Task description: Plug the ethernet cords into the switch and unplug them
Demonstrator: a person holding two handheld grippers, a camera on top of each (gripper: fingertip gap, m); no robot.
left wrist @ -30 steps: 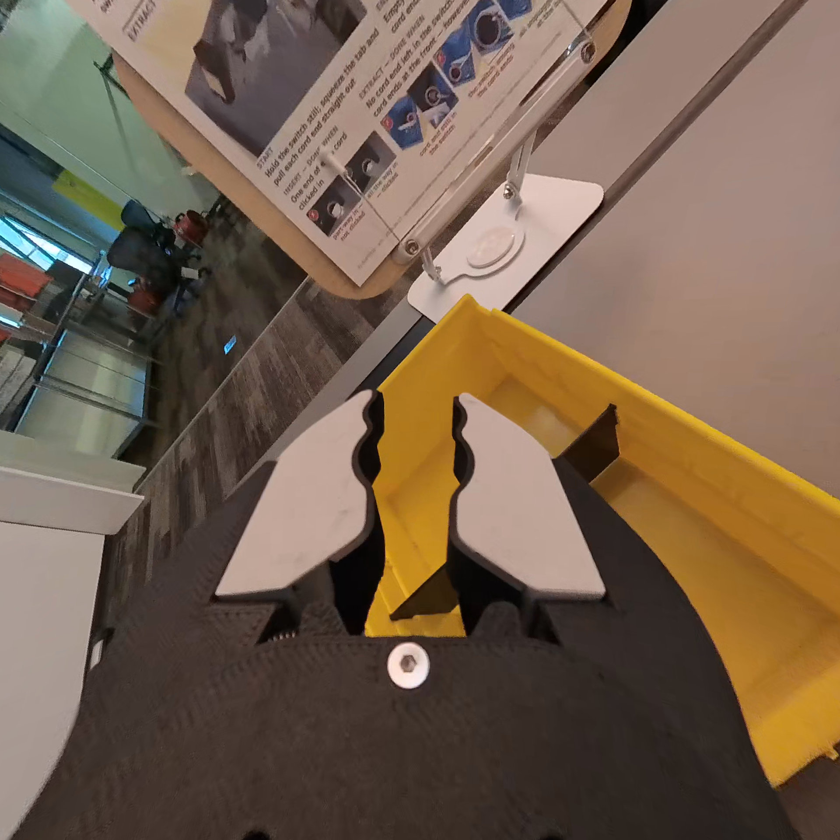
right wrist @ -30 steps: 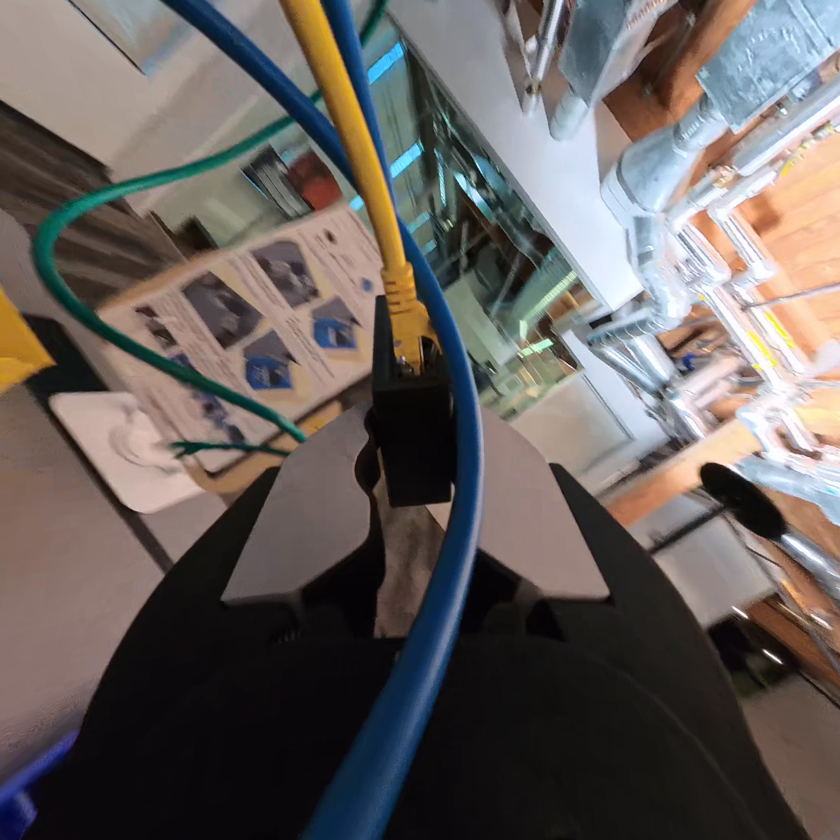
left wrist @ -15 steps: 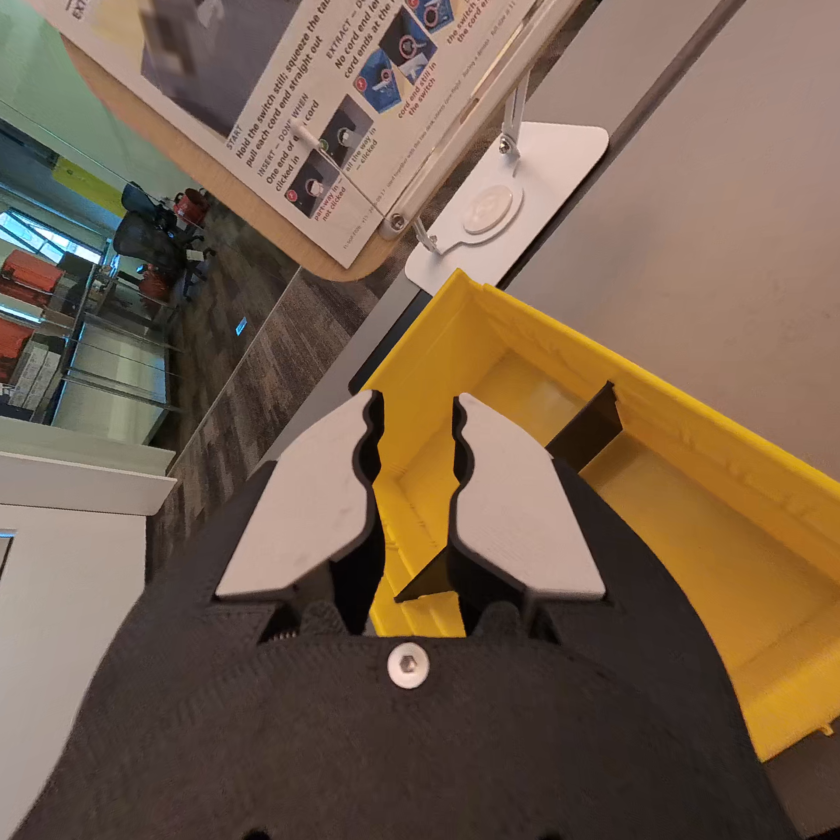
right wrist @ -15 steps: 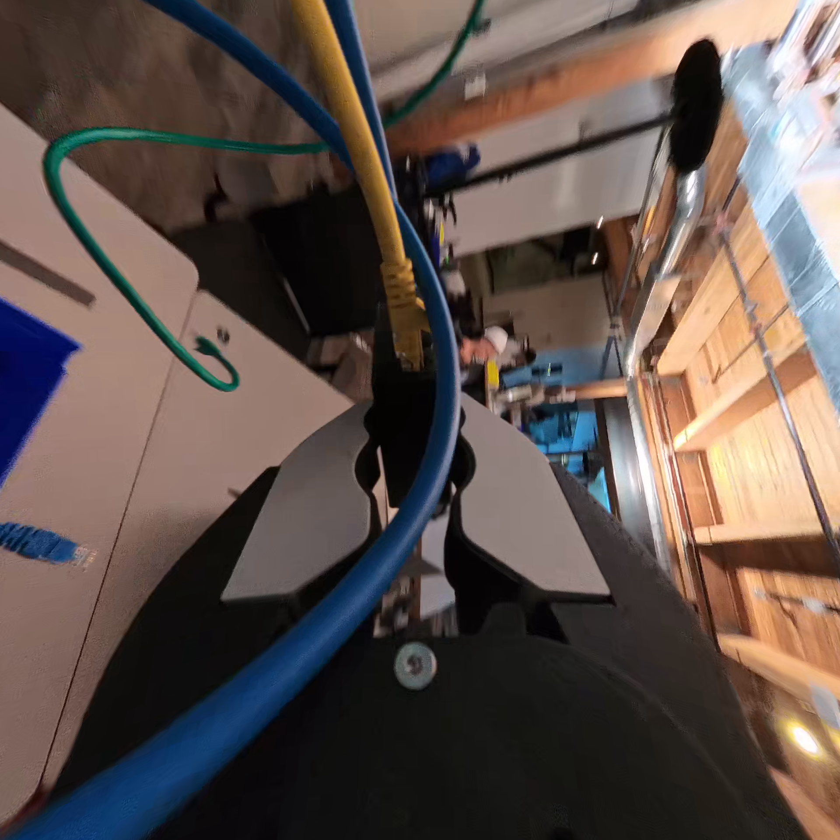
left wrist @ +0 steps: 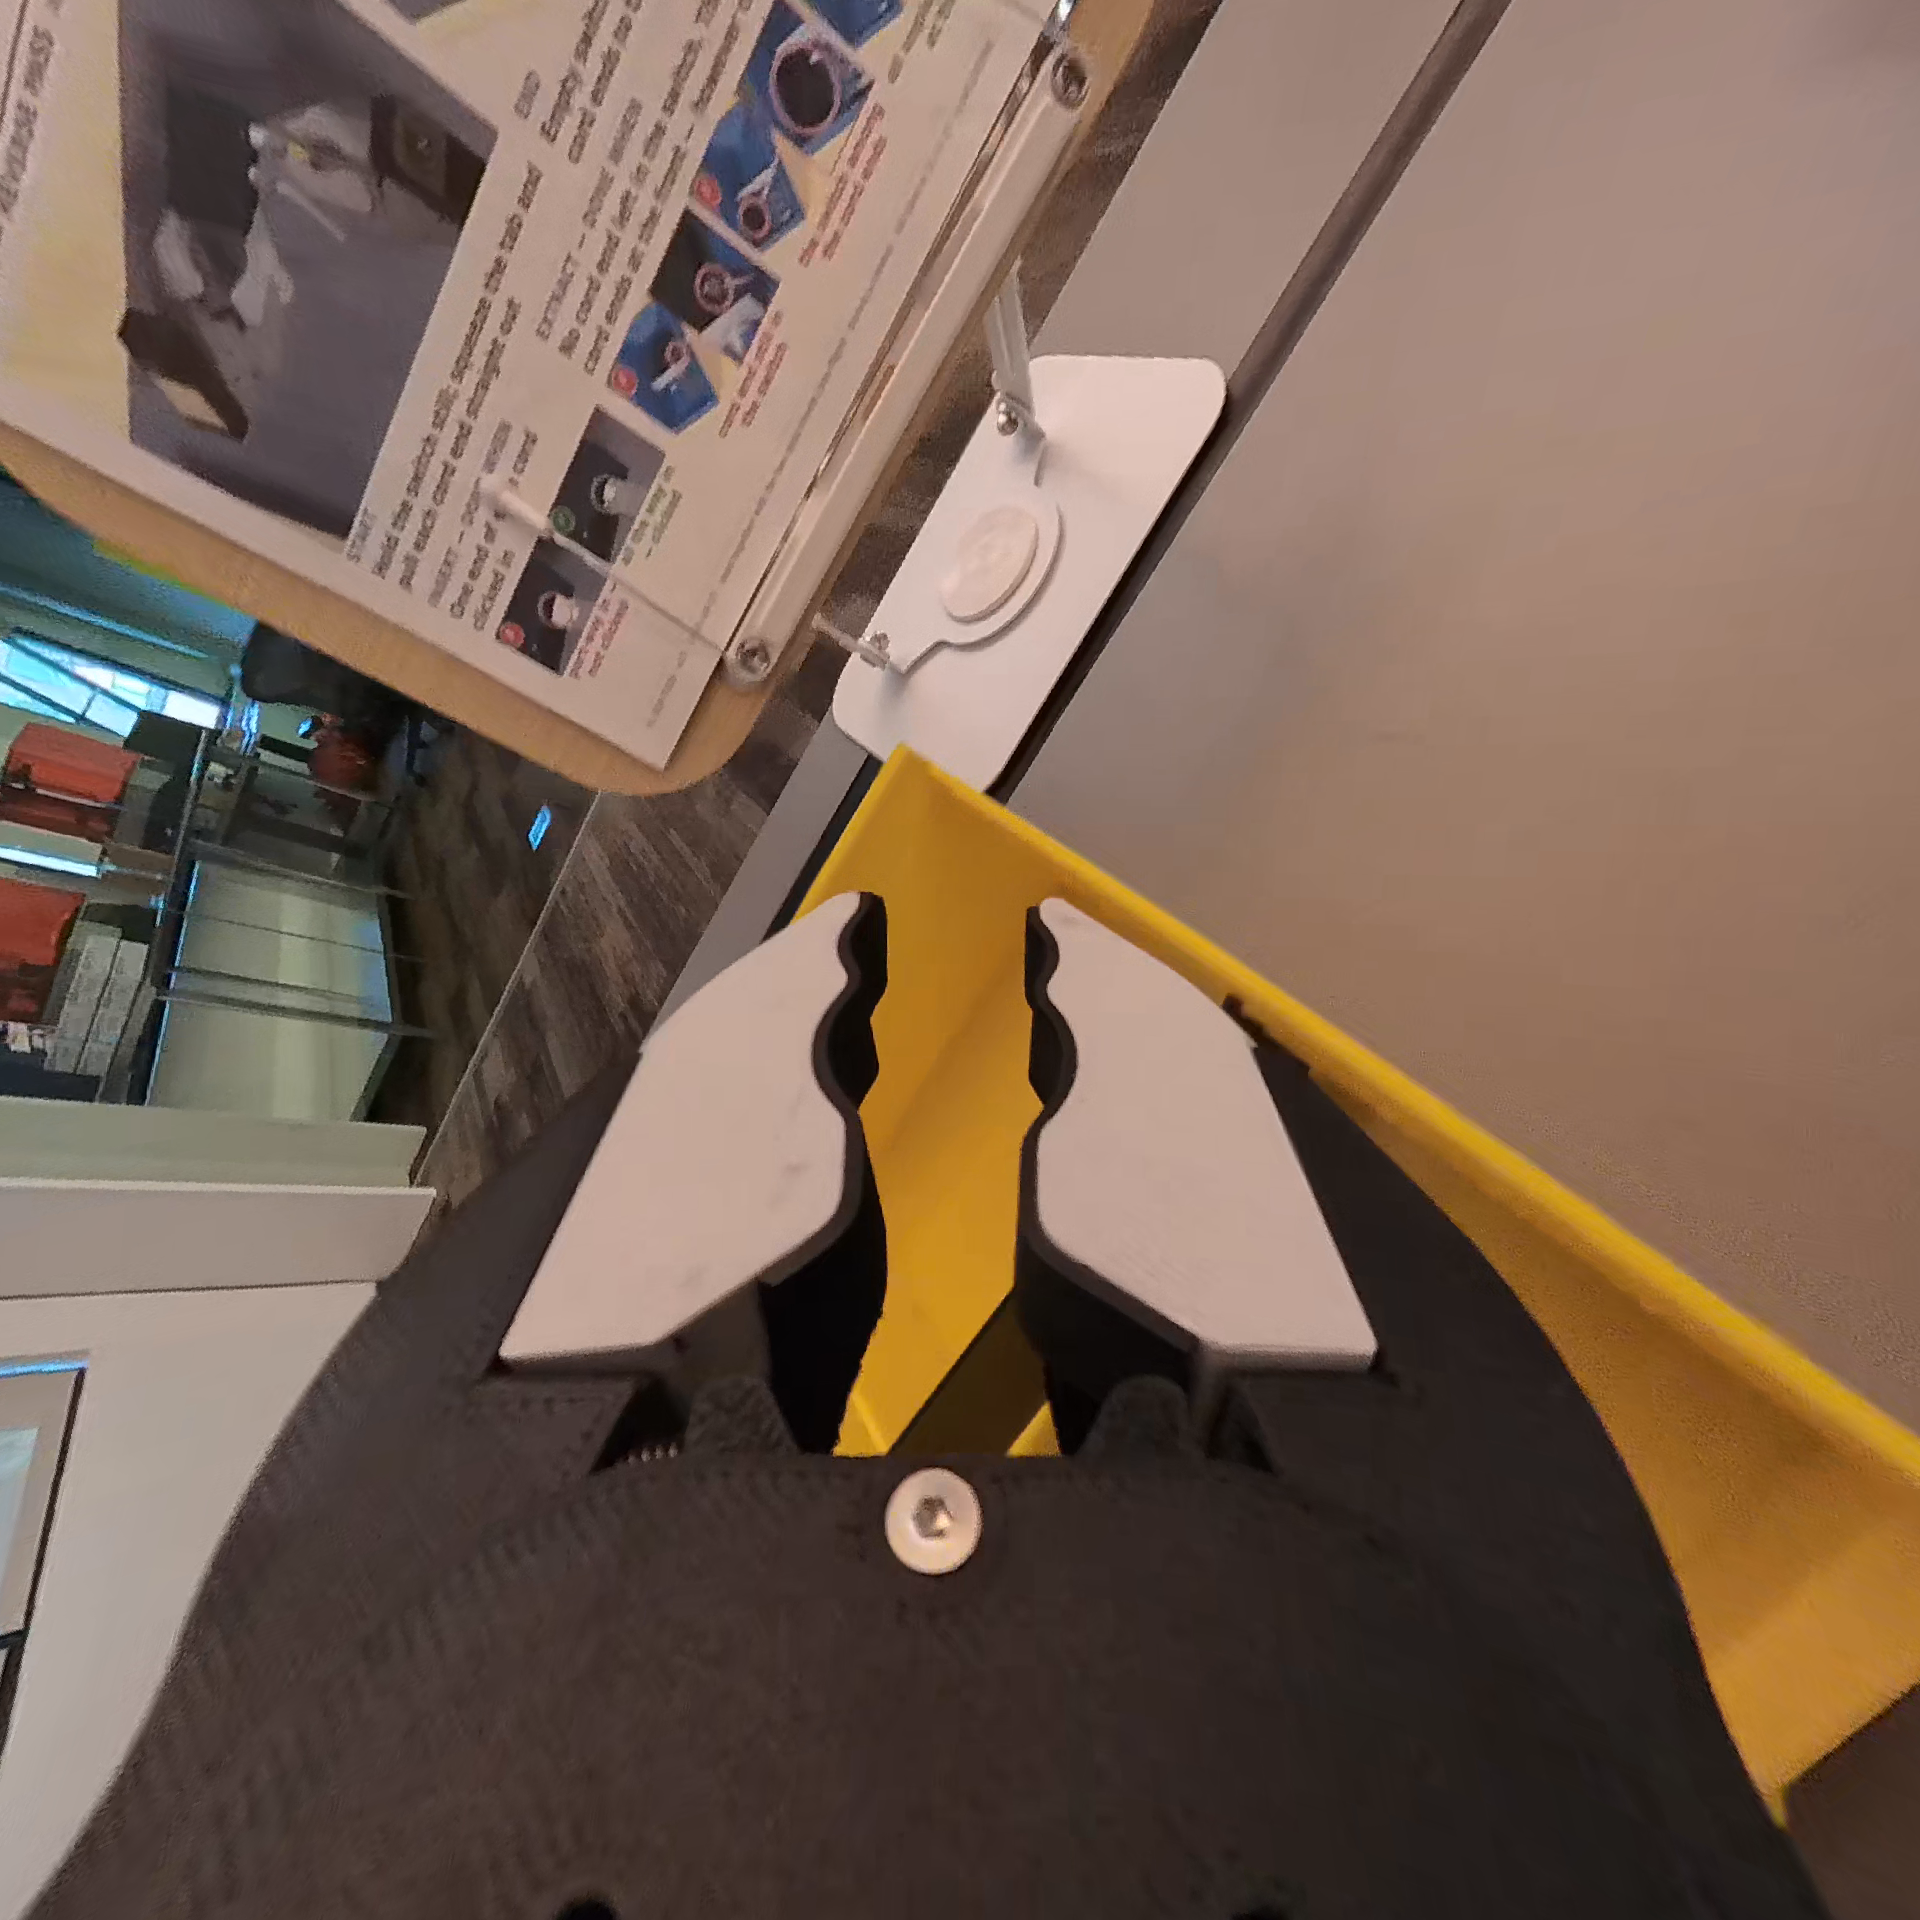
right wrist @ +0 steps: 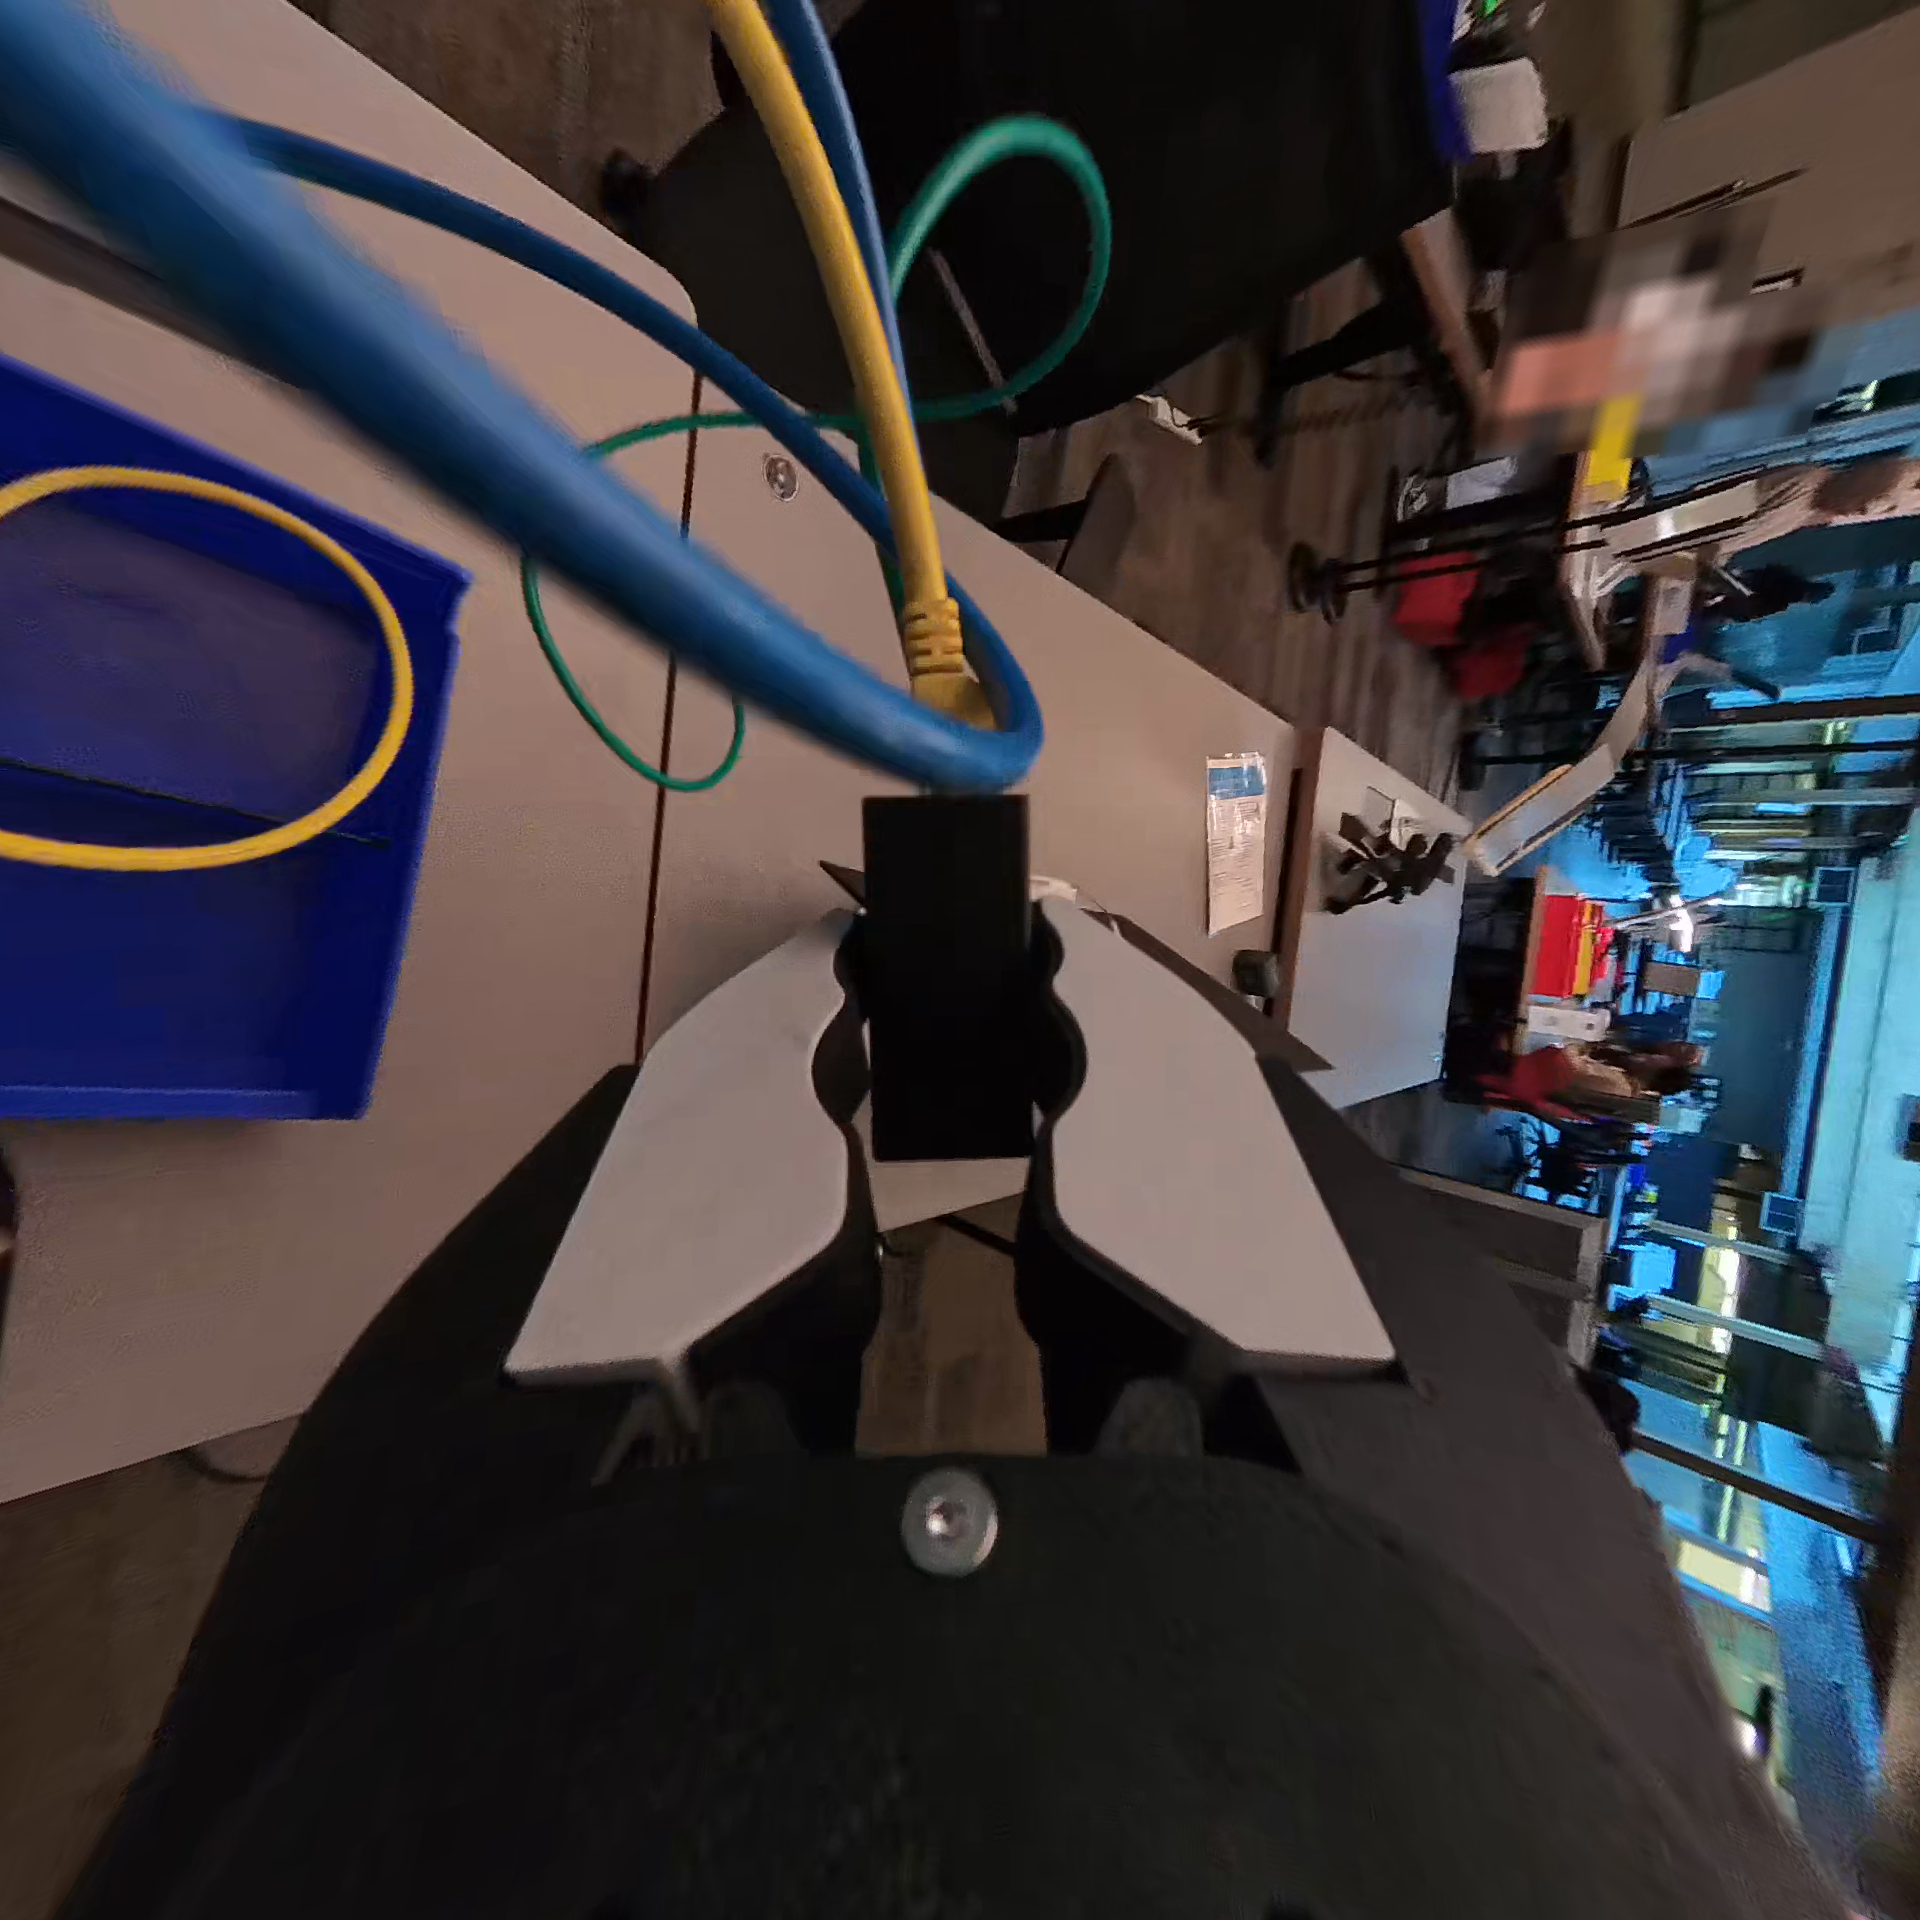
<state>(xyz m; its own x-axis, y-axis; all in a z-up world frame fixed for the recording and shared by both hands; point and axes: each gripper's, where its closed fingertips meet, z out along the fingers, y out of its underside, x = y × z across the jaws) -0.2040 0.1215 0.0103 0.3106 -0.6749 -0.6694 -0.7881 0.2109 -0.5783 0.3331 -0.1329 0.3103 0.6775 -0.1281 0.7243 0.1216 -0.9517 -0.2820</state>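
My right gripper (right wrist: 948,935) is shut on the black switch (right wrist: 945,977) and holds it in the air above the grey table. A yellow cord (right wrist: 862,343) is plugged into its far end. A blue cord (right wrist: 436,416) loops from that end across the view, and a thin green cord (right wrist: 634,727) hangs behind. My left gripper (left wrist: 954,914) is open and empty, with its fingers over the corner of the yellow bin (left wrist: 1538,1299). The switch and the cords do not show in the left wrist view.
A blue bin (right wrist: 208,935) lies at the left of the right wrist view with a loop of yellow cord over it. A printed sheet in a clear holder (left wrist: 499,312) on a white base (left wrist: 1039,561) stands past the yellow bin. A grey table (left wrist: 1610,623) surrounds them.
My right gripper has swung with the switch from facing the ceiling to facing down over the table and blue bin. My left gripper has dropped lower at the yellow bin's corner.
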